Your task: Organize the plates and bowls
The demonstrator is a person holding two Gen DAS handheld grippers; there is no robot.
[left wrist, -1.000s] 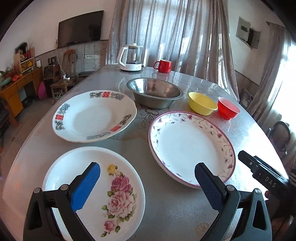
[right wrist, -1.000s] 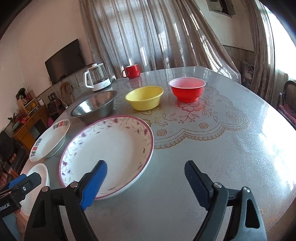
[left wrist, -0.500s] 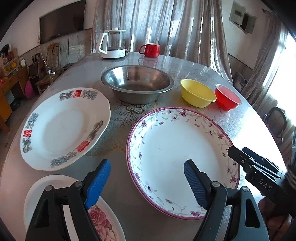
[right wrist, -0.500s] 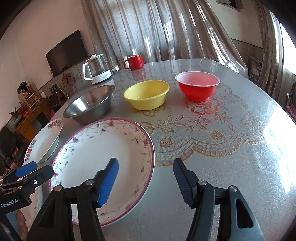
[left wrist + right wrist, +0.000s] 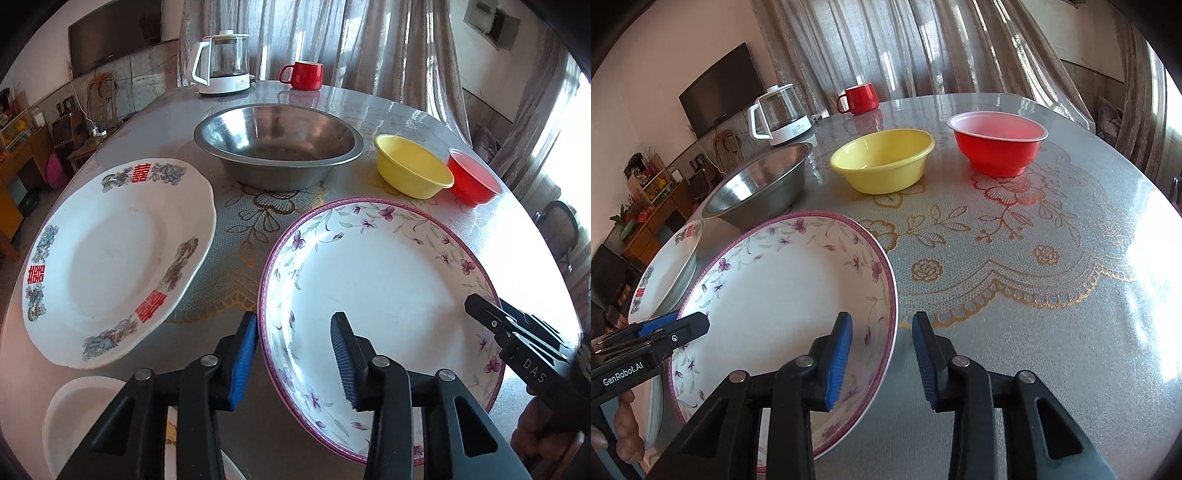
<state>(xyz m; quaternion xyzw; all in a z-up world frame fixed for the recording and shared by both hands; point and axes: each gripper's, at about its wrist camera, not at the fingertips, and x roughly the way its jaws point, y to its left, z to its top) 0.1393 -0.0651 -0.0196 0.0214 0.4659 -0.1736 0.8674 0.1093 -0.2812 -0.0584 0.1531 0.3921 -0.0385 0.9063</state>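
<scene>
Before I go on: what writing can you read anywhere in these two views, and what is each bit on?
"DAS": white letters on the black body of the right gripper, seen in the left wrist view; cut off at the frame edge.
"GenRobot.AI": white letters on the black body of the left gripper, seen in the right wrist view.
"囍": red double-happiness signs on the rim of the white scalloped plate.
Print on the kettle base: too small to read.

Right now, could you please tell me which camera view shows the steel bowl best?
The left wrist view: the steel bowl sits near centre, its whole rim and inside visible. The right wrist view shows it off to the left, side-on, its near edge hidden behind the purple-rimmed plate.
</scene>
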